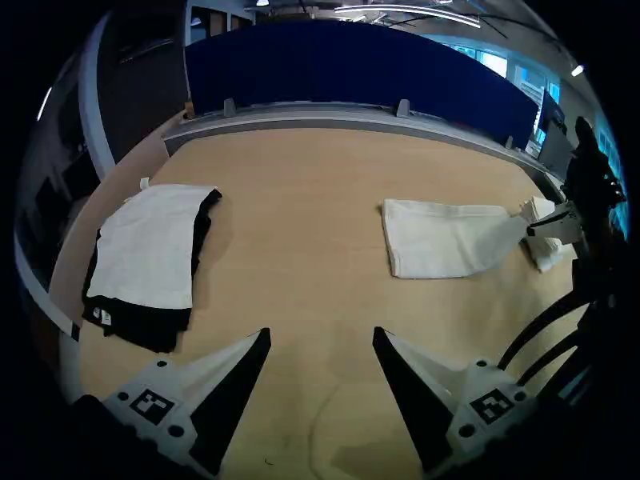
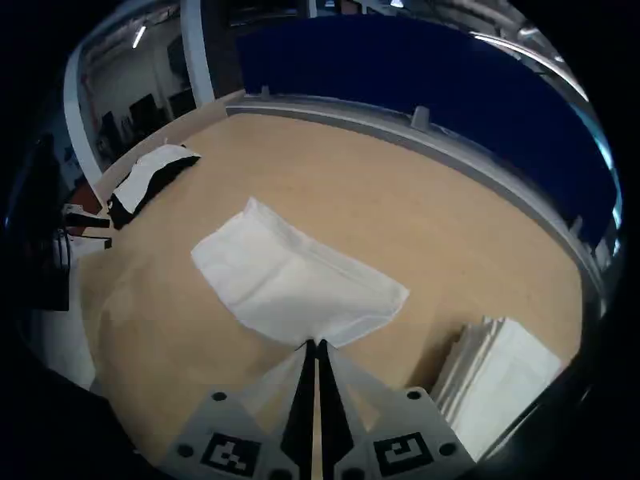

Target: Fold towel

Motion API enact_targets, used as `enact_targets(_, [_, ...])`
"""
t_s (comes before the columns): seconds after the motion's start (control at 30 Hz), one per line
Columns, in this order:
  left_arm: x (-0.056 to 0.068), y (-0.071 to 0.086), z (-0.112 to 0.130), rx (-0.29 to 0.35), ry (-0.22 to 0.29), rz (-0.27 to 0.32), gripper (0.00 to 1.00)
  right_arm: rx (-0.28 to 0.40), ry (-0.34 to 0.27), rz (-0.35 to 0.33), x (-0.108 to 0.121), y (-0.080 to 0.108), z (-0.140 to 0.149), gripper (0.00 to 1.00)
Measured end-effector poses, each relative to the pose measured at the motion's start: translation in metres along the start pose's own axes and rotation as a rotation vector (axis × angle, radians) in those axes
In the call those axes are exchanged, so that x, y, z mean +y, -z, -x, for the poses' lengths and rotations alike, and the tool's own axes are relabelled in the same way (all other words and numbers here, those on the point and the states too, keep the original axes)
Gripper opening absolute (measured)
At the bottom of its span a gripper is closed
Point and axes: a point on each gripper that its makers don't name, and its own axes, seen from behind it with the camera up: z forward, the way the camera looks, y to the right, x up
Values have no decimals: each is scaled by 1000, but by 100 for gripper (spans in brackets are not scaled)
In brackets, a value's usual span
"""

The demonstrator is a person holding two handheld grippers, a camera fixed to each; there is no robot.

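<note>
A white towel (image 2: 296, 280) lies folded on the wooden table (image 2: 448, 224). My right gripper (image 2: 314, 346) is shut on its near edge, where the cloth is pinched to a point between the fingers. In the left gripper view the same towel (image 1: 444, 238) lies at the right of the table, its right corner pulled up toward the right gripper (image 1: 534, 230). My left gripper (image 1: 320, 336) is open above bare table, well short of the towel, with nothing between its fingers. The left gripper (image 2: 84, 220) also shows far off in the right gripper view.
A pile of white cloth over black cloth (image 1: 148, 256) lies at the table's left side. A stack of folded white towels (image 2: 500, 372) sits beside the right gripper. A blue partition (image 1: 352, 68) runs along the table's far edge.
</note>
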Motion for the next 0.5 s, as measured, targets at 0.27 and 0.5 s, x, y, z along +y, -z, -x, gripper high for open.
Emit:
enact_targets(0.27, [1,2,-2,4,-1,1,95,12,14,4,2,-1,-12,2])
enact_targets(0.5, [0,3,-2,8,4,0,95,35,50,0,-2,-6,-37,2])
